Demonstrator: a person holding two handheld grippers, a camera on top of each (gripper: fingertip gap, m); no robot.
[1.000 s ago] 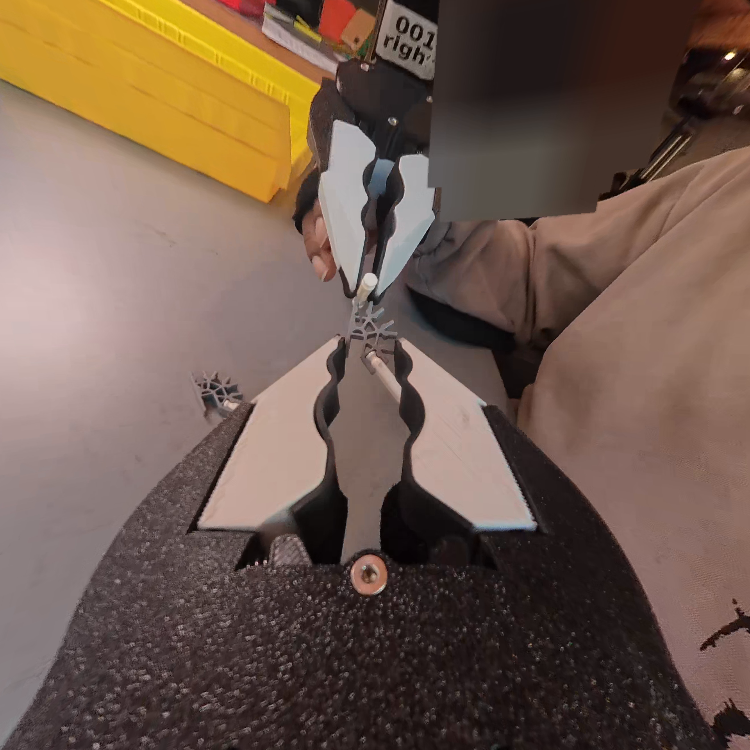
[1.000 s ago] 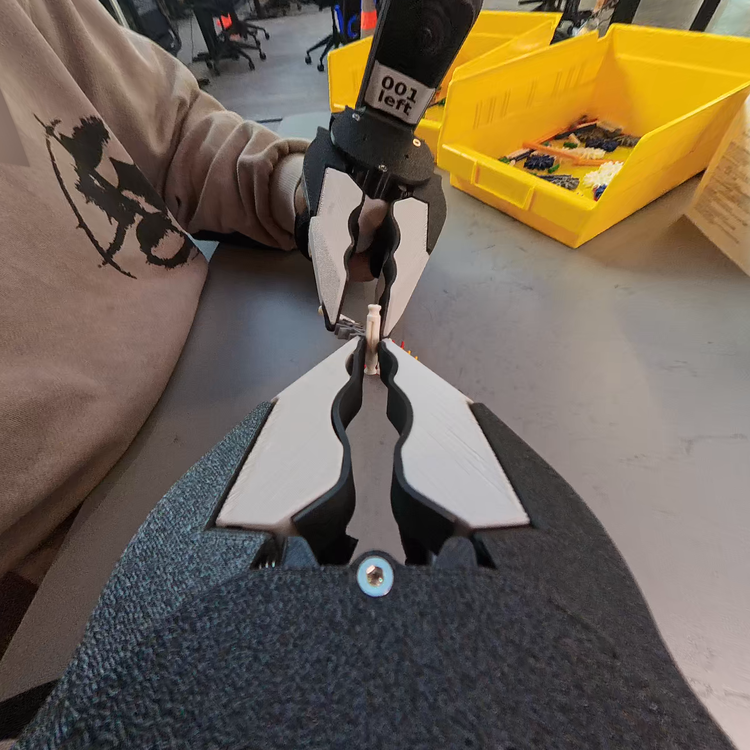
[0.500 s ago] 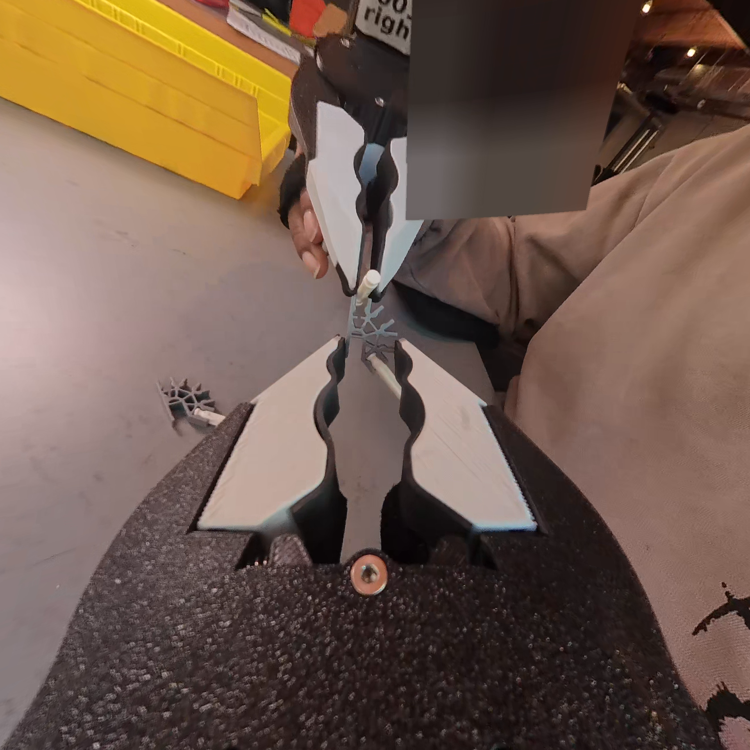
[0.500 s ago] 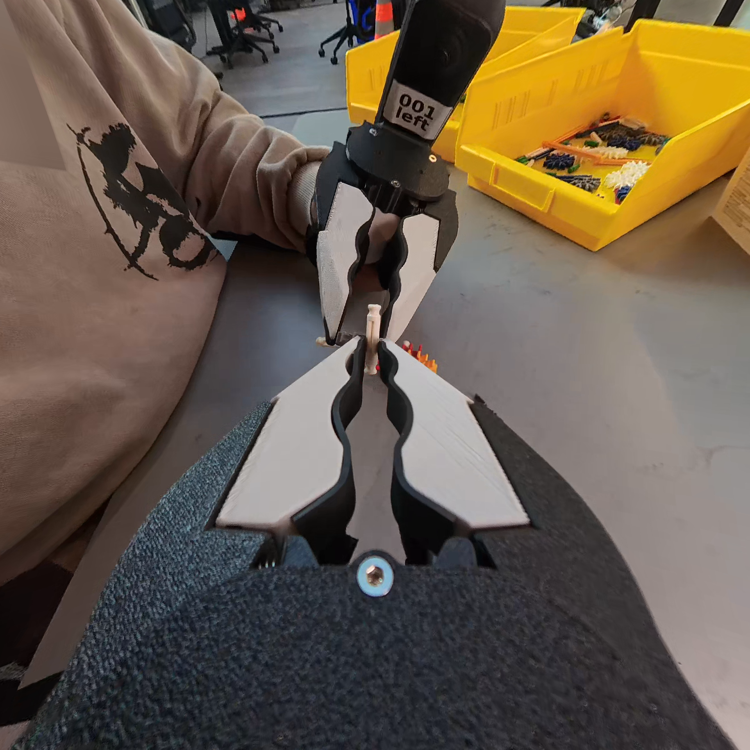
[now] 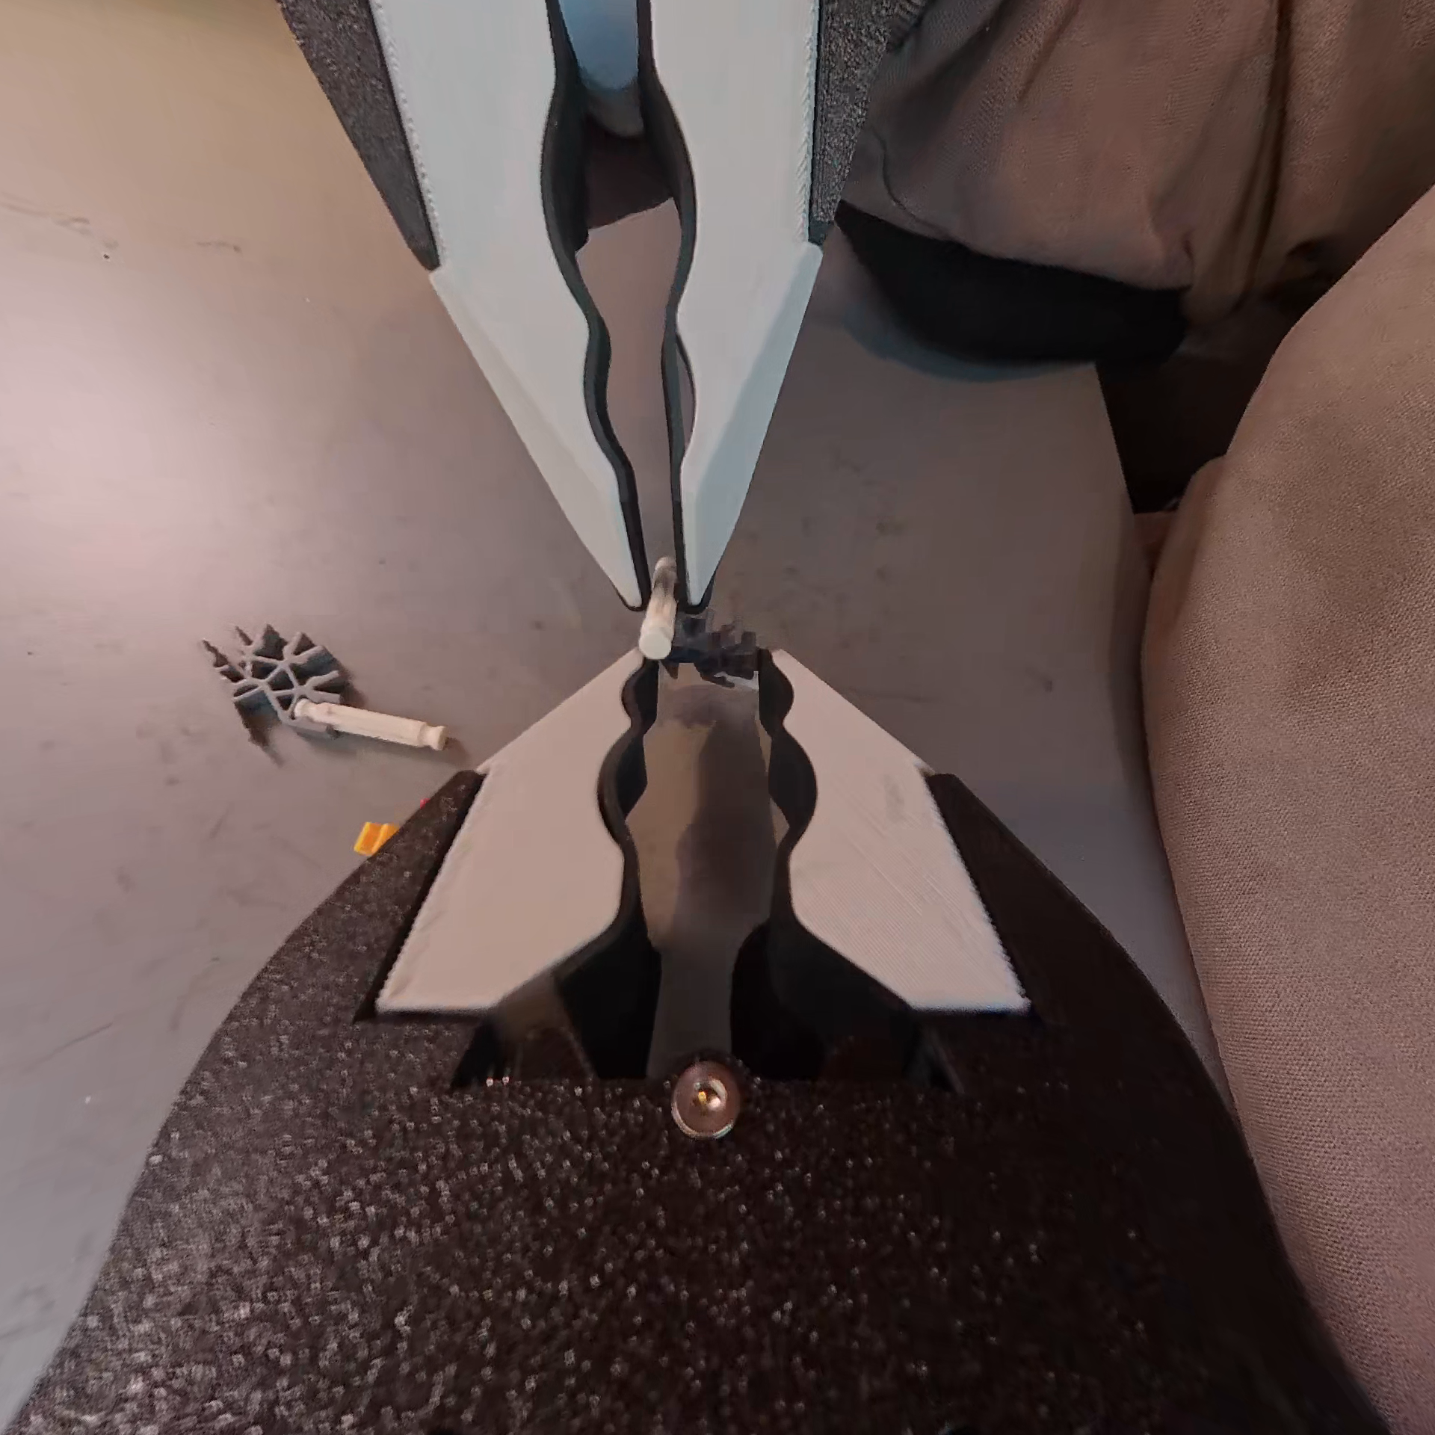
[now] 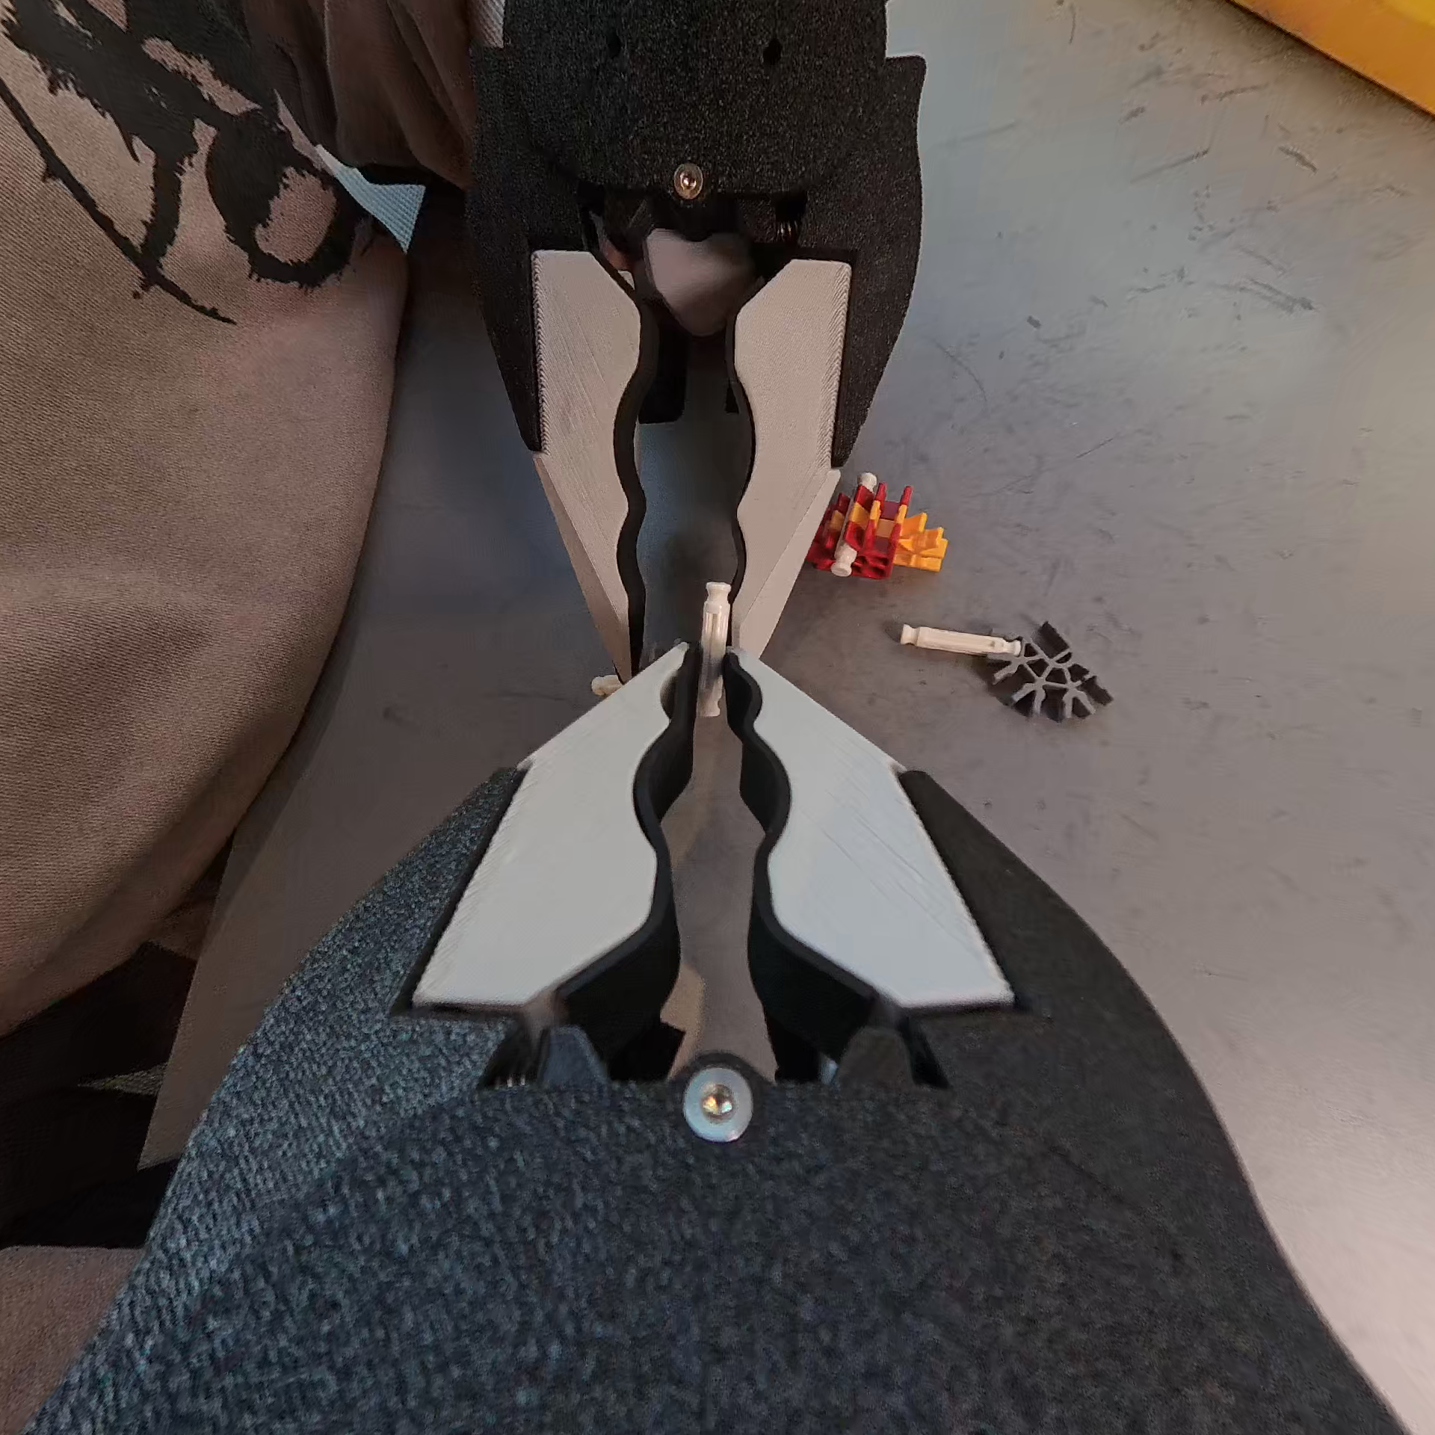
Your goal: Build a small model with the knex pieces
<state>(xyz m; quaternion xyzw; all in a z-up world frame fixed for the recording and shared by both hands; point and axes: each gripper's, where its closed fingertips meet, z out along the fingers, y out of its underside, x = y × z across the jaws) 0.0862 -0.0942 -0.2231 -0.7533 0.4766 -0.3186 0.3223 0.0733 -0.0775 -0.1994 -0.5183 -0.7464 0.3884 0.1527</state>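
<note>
The right gripper [image 6: 705,666] is clamped on a white rod [image 6: 713,651]. The left gripper [image 5: 708,666] pinches a grey connector [image 5: 714,651] touching that rod. A loose connector with rod [image 6: 1033,666] lies near the rod, on the table [image 6: 1165,388].

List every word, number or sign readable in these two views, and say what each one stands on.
No readable text in either view.
Sweatshirt print: black brush-like marks, cut off by the frame edge, not legible as words.
Left gripper, its grey connector, right gripper, its white rod: no markings in view.
Loose parts on the table: none.
</note>
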